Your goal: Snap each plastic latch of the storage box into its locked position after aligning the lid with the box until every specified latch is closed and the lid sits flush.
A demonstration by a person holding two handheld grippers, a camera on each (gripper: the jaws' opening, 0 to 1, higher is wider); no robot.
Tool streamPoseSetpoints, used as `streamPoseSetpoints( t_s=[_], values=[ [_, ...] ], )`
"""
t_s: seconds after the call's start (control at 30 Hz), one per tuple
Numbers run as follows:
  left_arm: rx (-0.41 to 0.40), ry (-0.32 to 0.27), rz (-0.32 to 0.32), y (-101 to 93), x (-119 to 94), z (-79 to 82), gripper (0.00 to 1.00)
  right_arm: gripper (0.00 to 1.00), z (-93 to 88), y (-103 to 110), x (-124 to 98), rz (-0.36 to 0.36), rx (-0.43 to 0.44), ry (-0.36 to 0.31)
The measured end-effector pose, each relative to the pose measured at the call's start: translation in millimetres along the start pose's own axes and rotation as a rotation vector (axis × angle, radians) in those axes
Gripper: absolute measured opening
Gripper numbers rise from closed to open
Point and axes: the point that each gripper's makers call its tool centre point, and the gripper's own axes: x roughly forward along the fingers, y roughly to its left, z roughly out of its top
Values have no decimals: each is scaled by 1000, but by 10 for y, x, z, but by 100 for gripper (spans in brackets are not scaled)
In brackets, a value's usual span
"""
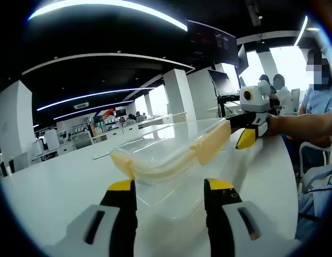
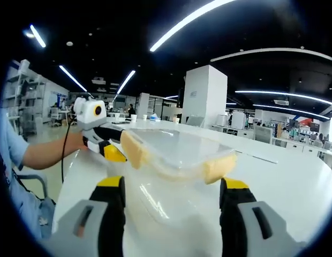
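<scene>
The storage box (image 1: 176, 160) is sitting on the white tabletop (image 1: 59, 176) between the left gripper (image 1: 168, 187) and right gripper (image 2: 171, 184), both gaping open, probably flanking it to press the cream latches (image 1: 211, 142).

The storage box (image 1: 171, 160) base was blurred, its clear walls indistinct against the table (image 1: 59, 182); latch states could not be determined.

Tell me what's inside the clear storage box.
Through the clear lid and walls of the storage box nothing shows inside, only white table behind. The pale yellow latches hide the corners, and glare blurs the bottom.
</scene>
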Motion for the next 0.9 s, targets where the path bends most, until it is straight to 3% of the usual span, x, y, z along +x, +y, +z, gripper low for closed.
streamPoseSetpoints(
  t_s=[0.3, 0.4, 0.53, 0.9],
  values=[
    [0, 0, 0, 8, 6, -4, 48, 73, 16, -24, 2, -1, 19, -16],
    [0, -1, 0, 4, 5, -6, 48, 74, 99, -55, -16, -11, 21, -67],
    [-1, 0, 0, 7, 6, -7, 48, 76, 137, -89, -4, -13, 25, -86],
    [-5, 1, 0, 2, -3, -12, 48, 75, 107, -123, 41, -15, 59, -74]
  ],
)
